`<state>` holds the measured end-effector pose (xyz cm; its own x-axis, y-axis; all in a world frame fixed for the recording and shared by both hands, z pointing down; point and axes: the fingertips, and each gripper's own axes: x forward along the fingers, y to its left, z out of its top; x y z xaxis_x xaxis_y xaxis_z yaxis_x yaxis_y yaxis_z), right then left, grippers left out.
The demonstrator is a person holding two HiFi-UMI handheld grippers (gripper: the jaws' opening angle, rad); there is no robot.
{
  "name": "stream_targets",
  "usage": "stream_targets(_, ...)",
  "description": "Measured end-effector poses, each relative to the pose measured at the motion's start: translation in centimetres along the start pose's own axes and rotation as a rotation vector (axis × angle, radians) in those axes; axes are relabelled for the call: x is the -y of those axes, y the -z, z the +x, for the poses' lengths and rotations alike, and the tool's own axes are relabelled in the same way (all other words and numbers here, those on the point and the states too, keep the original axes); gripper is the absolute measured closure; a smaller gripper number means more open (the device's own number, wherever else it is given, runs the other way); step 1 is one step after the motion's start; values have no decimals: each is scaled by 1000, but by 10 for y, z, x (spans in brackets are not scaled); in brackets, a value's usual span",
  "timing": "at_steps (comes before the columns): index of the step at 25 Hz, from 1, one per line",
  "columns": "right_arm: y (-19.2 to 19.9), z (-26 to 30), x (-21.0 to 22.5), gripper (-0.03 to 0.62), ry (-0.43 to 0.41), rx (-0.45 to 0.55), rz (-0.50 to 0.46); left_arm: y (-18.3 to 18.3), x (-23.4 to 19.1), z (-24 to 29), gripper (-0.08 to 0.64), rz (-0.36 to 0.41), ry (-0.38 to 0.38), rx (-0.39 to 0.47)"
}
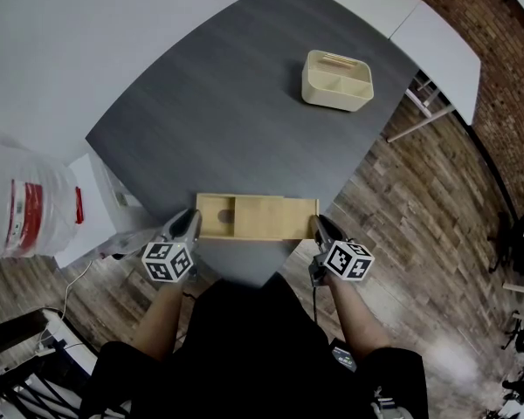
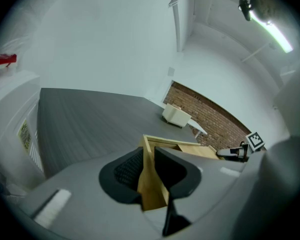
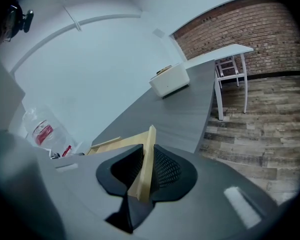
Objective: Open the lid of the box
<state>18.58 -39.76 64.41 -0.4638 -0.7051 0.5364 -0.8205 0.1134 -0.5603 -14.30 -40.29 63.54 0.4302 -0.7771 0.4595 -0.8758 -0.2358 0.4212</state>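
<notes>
A pale wooden box (image 1: 217,216) with a sliding lid (image 1: 275,218) lies at the near edge of the dark grey table (image 1: 244,120). Its left part stands uncovered and the lid covers the rest. My left gripper (image 1: 192,219) is shut on the box's left end wall, and the wood fills the gap between its pads (image 2: 127,171). My right gripper (image 1: 319,225) is shut on the thin board at the right end, which looks like the lid's end (image 3: 149,144). In the left gripper view the box (image 2: 190,149) runs towards the right gripper (image 2: 235,153).
A cream compartment tray (image 1: 336,79) stands far back on the table. A large water bottle (image 1: 22,203) with a red label sits beyond the table's left edge. A white table (image 1: 437,42) adjoins at the back right, over wooden flooring (image 1: 419,199).
</notes>
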Motion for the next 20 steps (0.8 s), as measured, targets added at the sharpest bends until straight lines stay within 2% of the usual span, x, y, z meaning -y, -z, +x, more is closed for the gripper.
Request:
stream_targets(9, -5, -7, 11, 528, 31, 26, 12, 0, 1, 0, 500, 38, -8, -14)
stream_targets(15, -7, -11, 18, 528, 47, 36, 15, 0, 4, 0, 517, 96, -18, -26)
stream_targets(20, -9, -15, 23, 529, 61, 42, 14, 0, 4, -1, 518, 78, -21, -29)
